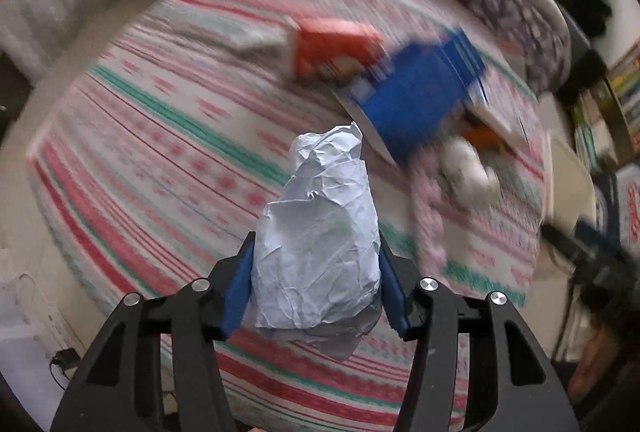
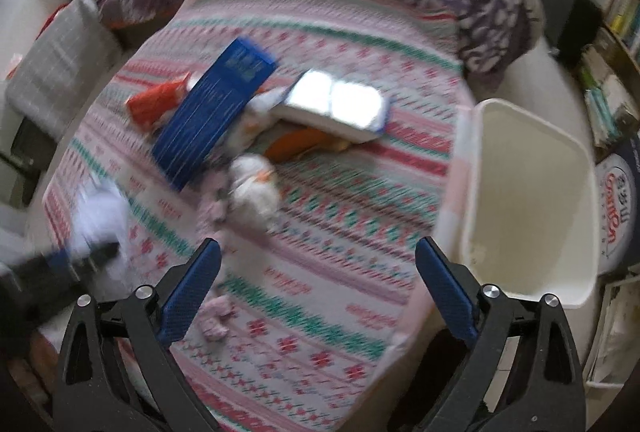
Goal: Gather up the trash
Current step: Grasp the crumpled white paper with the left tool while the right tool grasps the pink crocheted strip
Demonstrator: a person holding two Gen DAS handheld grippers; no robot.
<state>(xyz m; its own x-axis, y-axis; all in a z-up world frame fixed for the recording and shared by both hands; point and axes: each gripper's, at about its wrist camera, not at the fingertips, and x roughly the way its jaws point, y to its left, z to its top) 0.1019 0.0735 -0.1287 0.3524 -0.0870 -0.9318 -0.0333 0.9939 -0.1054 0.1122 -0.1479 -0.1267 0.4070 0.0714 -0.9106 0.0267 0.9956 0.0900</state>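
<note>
1. At the lower centre of the left wrist view, the left gripper [image 1: 316, 288] has its blue fingers [image 1: 239, 296] clamped on either side of a crumpled wad of white paper [image 1: 320, 232], held above the bed [image 1: 160, 136] with its pink, green and white patterned cover.
2. Toward the upper right of that view, a red box [image 1: 332, 48] and a blue box [image 1: 424, 92] lie side by side on the cover, blurred; a small white crumpled piece [image 1: 468, 168] lies just below the blue box.
3. Across the bottom of the right wrist view, the right gripper [image 2: 320, 284] has its fingers [image 2: 188, 296] wide apart, holding nothing.
4. At the right of this view, a white trash bin [image 2: 532, 204] stands beside the bed, open at the top.
5. Near the centre, the blue box [image 2: 212, 112] overlaps the red box [image 2: 156, 104], with a white-and-blue carton [image 2: 340, 108] to their right.
</note>
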